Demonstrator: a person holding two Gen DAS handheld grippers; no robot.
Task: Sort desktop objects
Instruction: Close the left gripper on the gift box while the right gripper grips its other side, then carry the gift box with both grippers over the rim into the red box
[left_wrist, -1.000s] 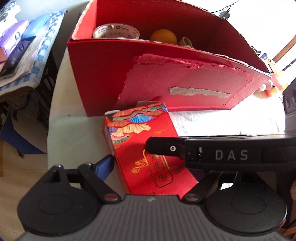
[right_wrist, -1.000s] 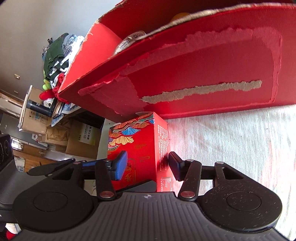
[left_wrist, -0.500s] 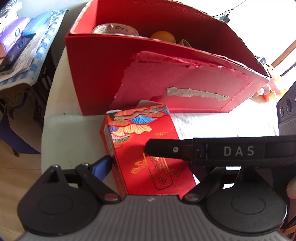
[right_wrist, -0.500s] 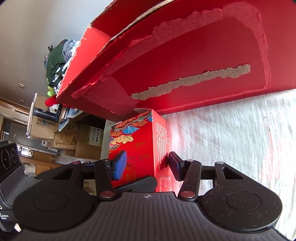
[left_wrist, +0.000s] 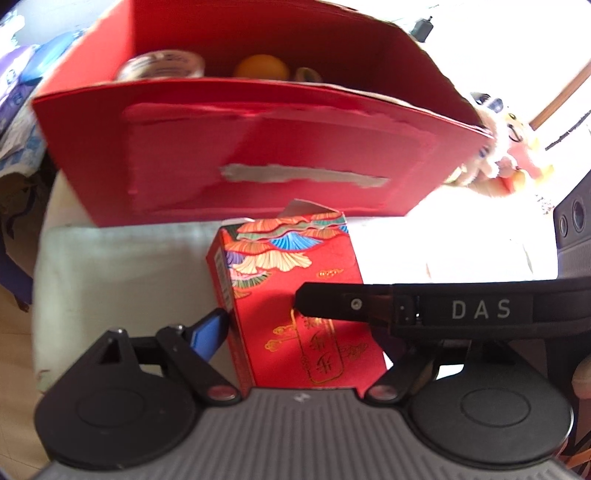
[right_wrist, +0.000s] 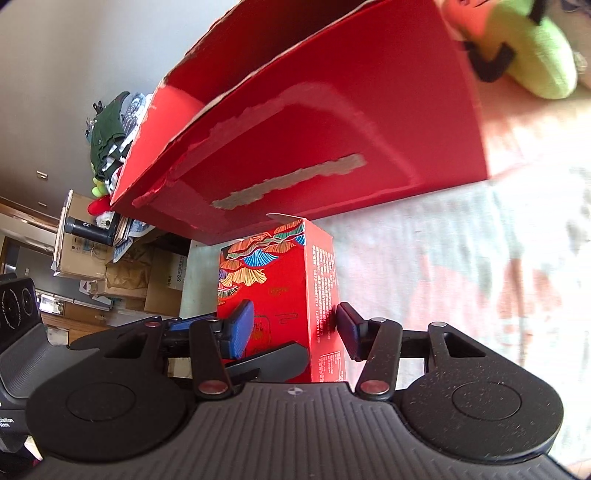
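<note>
- Cardboard, printed red: the small box (right_wrist: 280, 295) stands on the cloth (right_wrist: 461, 266) just in front of the big red bin (right_wrist: 314, 140), its top flap ajar.
- Right gripper (right_wrist: 293, 328) clasps the small box across two opposite faces, low down, blue pads pressing both.
- Left gripper (left_wrist: 299, 325) brackets the same box; its left pad (left_wrist: 208, 334) touches a side, the other finger is hidden, so I cannot tell its grip.
- Likely light, stiff yet crushable; glossy faces may slip. Hold near edges, mid-height, with modest squeeze.
- Tape roll (left_wrist: 162, 66) and orange (left_wrist: 262, 66) already lie inside the bin.
</note>
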